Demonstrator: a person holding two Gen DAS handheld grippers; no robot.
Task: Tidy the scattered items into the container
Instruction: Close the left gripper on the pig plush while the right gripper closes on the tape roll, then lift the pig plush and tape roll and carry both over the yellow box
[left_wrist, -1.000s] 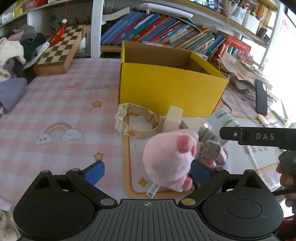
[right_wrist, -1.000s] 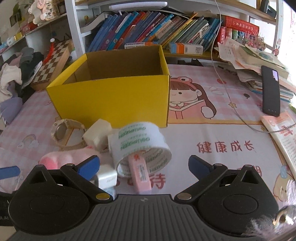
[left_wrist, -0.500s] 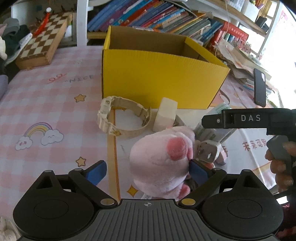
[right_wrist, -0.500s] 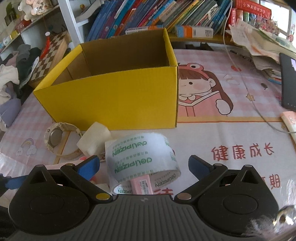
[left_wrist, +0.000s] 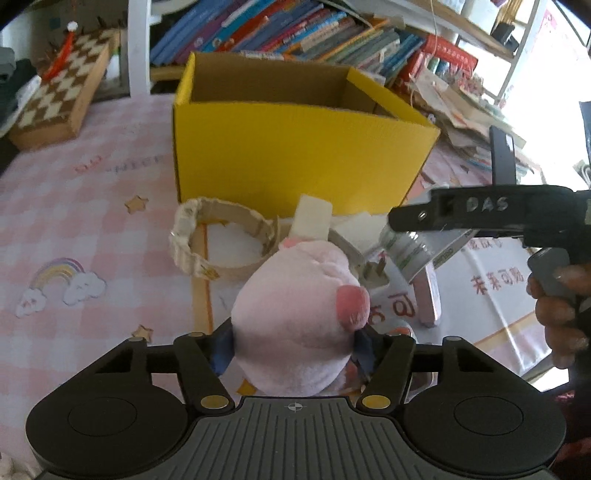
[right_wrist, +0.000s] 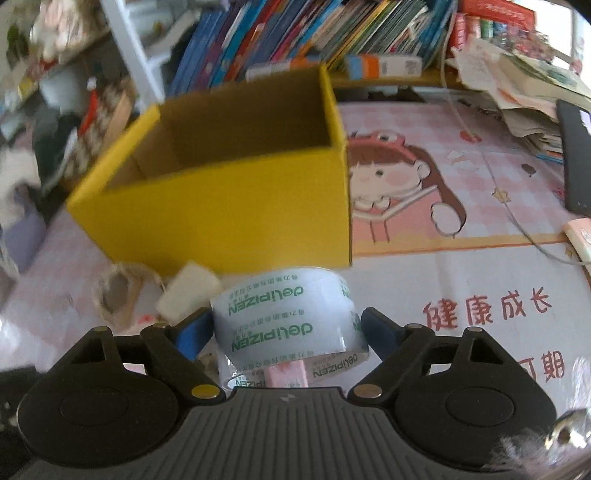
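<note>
My left gripper (left_wrist: 293, 349) is shut on a pink plush pig (left_wrist: 295, 314), which bulges between the blue pads. My right gripper (right_wrist: 288, 330) is shut on a roll of clear tape (right_wrist: 288, 326) printed with green letters; a pink eraser (right_wrist: 286, 376) shows just below the roll. The open yellow cardboard box (left_wrist: 295, 162) (right_wrist: 229, 199) stands right behind both. A beige wristwatch (left_wrist: 218, 236) (right_wrist: 118, 291), a white block (left_wrist: 312, 219) (right_wrist: 188, 291) and a white plug (left_wrist: 375, 275) lie in front of the box.
The pink checked tablecloth (left_wrist: 74, 206) is bare to the left. A chessboard (left_wrist: 62, 107) lies at the back left. Shelves of books (left_wrist: 295, 37) and piled papers (right_wrist: 517, 92) run behind. A black phone (right_wrist: 574, 162) and a thin cable (right_wrist: 517, 218) lie on the right.
Both grippers went from open to shut: the left closed on the plush pig, the right closed on the tape roll. Both moved closer to the yellow box.
</note>
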